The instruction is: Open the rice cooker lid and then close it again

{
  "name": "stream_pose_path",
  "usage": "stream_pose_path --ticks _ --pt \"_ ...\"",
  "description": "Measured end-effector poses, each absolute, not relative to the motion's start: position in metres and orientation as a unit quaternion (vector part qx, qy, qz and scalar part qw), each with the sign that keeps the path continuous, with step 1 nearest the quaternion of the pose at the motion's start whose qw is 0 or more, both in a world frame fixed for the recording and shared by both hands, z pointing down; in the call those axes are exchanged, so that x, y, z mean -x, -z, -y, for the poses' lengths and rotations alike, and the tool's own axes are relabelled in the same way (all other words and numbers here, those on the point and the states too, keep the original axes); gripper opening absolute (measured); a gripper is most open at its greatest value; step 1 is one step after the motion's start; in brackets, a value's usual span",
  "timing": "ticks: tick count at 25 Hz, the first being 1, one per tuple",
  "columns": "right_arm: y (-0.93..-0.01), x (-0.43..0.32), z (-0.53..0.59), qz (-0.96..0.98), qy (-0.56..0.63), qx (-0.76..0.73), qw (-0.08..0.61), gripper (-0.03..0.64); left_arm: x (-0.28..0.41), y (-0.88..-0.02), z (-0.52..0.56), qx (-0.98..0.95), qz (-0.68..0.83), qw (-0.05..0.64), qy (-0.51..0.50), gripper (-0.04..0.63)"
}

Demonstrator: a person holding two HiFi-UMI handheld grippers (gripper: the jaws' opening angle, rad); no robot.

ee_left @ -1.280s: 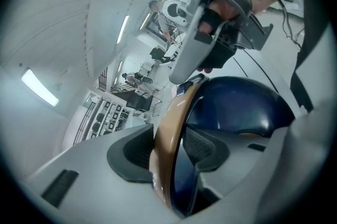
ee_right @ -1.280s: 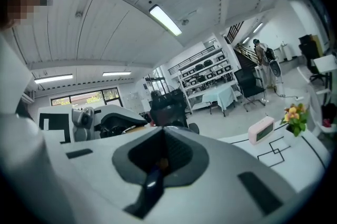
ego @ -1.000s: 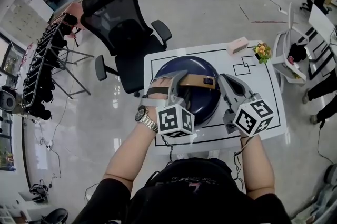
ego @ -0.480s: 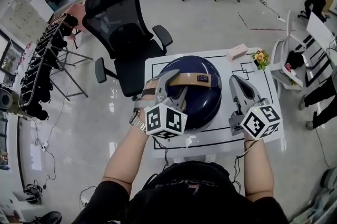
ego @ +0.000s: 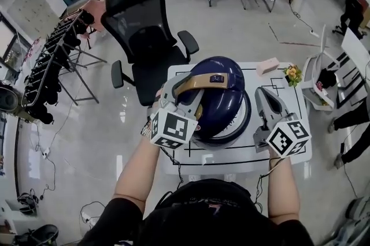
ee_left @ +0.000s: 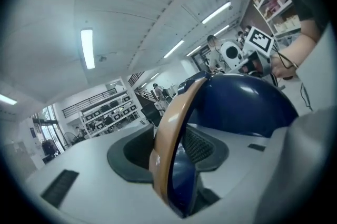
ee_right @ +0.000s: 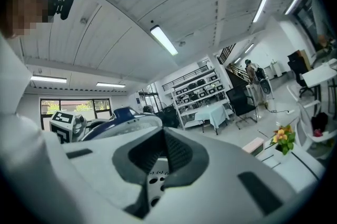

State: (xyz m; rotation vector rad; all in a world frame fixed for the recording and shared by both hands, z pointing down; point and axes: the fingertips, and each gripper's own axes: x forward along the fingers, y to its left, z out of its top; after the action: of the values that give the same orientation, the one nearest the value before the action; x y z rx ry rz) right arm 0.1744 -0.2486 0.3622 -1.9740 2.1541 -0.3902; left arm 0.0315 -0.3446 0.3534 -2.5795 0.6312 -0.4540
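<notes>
The lid (ego: 226,97) has tipped up from the rice cooker (ego: 232,133) on the bench (ego: 296,115). My left tongs (ego: 184,92) clamp its handle (ego: 202,80); my right tongs (ego: 261,94) are closed and empty alongside. I'd say the opening is halfway.

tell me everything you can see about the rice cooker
The rice cooker is round, glossy and dark blue, plastic by the look, standing on the white table marked with black lines. A tan handle with a small dark panel arches over its domed lid. The left gripper is clamped on that handle. The lid looks tipped up at the near side, with the base's rim showing beneath it.
</notes>
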Motion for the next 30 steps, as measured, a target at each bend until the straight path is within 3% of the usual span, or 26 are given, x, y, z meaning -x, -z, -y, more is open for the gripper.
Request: stream_pose_path --ticks 9,30 --pt "-0.359 -0.148 0.268 -0.739 0.127 0.655 0.091 0.002 0.016 -0.336 0.373 0.945 -0.27 0.153 0.104 0.151" --pt "-0.368 -0.071 0.317 -0.761 0.134 0.628 0.089 0.002 0.102 -0.353 0.43 0.943 -0.32 0.033 0.078 0.11"
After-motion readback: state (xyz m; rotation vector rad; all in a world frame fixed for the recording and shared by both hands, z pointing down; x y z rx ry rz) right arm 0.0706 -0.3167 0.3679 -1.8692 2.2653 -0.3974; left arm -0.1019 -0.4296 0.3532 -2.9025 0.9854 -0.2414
